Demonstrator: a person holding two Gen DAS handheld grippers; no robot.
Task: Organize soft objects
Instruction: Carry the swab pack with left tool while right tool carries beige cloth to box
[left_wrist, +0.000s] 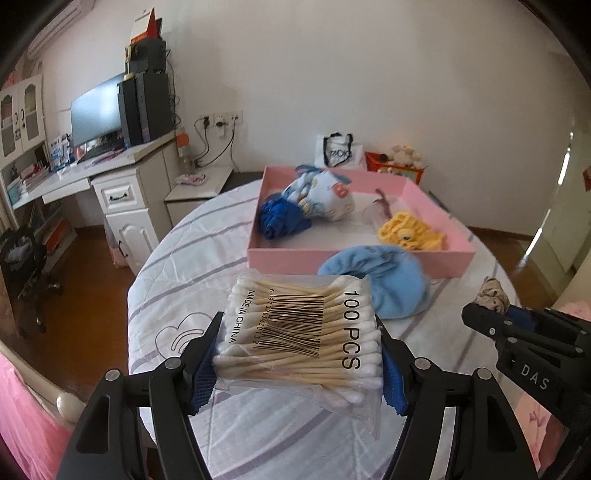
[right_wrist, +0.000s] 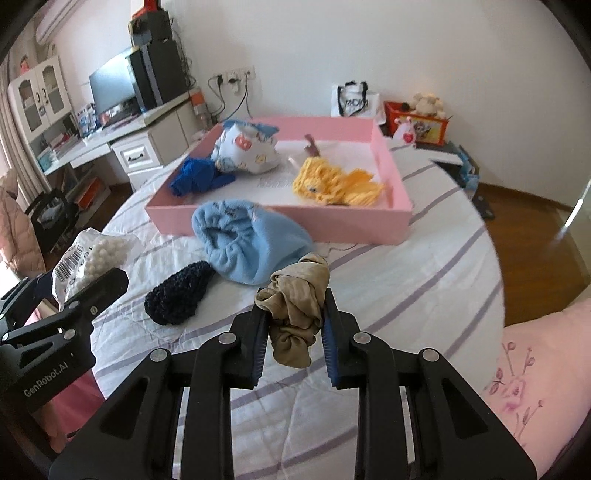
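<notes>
Both claws loaded over the bed, pink box ahead.

The left claw (left_wrist: 299, 363) clamps a clear bag of cotton swabs (left_wrist: 303, 339) between its blue pads, lifted off the bed (left_wrist: 177, 280); the right claw (right_wrist: 293, 325) is closed on a beige scrunchie (right_wrist: 295, 306), also held in the air. Just beyond them a light blue fleece hat (right_wrist: 247, 240) lies touching the front wall of the pink box (right_wrist: 280, 221), with a dark navy knitted piece (right_wrist: 177, 295) beside it. Inside the box lie a blue cloth (right_wrist: 195, 177), a printed white pouch (right_wrist: 243, 151) and a yellow knitted toy (right_wrist: 332, 184).
</notes>
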